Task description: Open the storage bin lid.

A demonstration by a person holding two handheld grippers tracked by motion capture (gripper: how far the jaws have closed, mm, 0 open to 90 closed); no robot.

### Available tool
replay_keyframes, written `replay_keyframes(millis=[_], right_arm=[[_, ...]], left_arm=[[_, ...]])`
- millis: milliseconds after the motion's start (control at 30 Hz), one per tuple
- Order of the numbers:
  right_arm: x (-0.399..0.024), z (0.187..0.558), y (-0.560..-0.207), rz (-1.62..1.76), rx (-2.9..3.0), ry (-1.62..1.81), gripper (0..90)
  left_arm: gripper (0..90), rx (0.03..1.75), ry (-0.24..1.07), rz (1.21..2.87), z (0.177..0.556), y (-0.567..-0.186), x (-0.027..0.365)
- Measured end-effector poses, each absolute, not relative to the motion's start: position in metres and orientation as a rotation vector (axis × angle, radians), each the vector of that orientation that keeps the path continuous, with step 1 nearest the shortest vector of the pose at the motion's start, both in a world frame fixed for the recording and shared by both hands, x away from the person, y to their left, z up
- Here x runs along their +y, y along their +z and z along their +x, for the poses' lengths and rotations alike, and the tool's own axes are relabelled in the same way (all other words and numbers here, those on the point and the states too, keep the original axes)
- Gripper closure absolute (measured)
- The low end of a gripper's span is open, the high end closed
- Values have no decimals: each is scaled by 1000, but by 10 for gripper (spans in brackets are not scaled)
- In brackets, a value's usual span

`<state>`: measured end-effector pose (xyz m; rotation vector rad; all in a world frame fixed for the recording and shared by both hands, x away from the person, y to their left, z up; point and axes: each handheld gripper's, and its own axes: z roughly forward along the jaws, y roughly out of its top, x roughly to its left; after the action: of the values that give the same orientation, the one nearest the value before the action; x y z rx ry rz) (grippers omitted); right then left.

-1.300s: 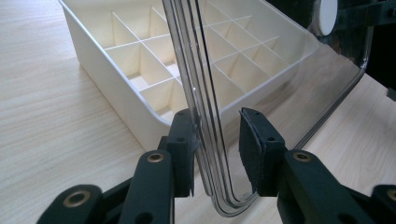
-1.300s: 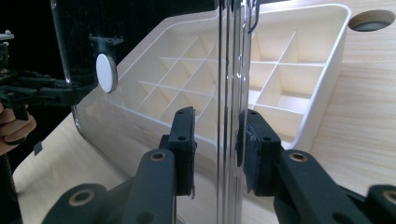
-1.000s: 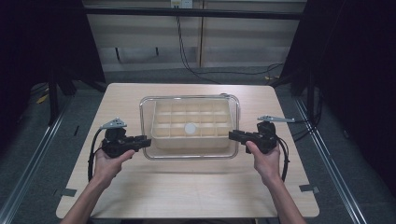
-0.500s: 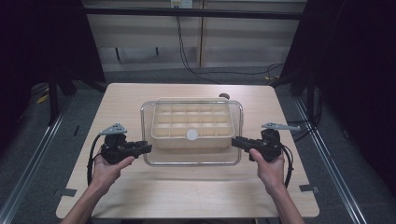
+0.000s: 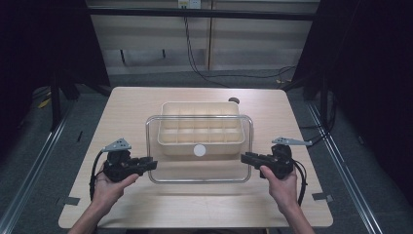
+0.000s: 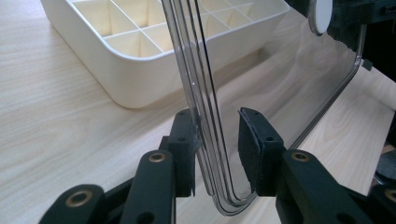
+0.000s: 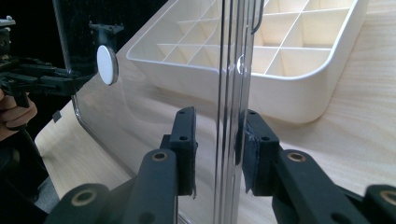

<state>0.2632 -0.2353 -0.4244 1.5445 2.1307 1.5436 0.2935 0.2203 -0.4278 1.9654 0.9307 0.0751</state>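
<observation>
While held at both short ends, clear lid (image 5: 199,170) spanning between left gripper (image 5: 152,165) and right gripper (image 5: 245,157), over near half of the table (image 5: 195,209). Far edge overlapping near side of cream compartment tray (image 5: 199,109); tray uncovered at the back, on the table's middle. Left gripper clenched on lid's left rim (image 6: 205,140), rim between both pads. Right gripper likewise clamped on right rim (image 7: 233,116). White round disc (image 5: 199,150) on lid, near centre. Hand behind each gripper.
</observation>
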Motion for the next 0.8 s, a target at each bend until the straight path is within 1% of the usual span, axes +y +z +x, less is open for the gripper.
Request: replay_keyframes(millis=[267, 467, 800], right_arm=[[-234, 250, -423, 1536, 2134, 1540, 695], [-232, 246, -423, 1528, 2153, 1532, 693], [-227, 236, -438, 1569, 2194, 1515, 693]], left_arm=[[677, 923, 57, 1981, 284, -429, 222], [688, 935, 36, 1955, 277, -431, 226], [685, 941, 24, 1995, 268, -440, 231]])
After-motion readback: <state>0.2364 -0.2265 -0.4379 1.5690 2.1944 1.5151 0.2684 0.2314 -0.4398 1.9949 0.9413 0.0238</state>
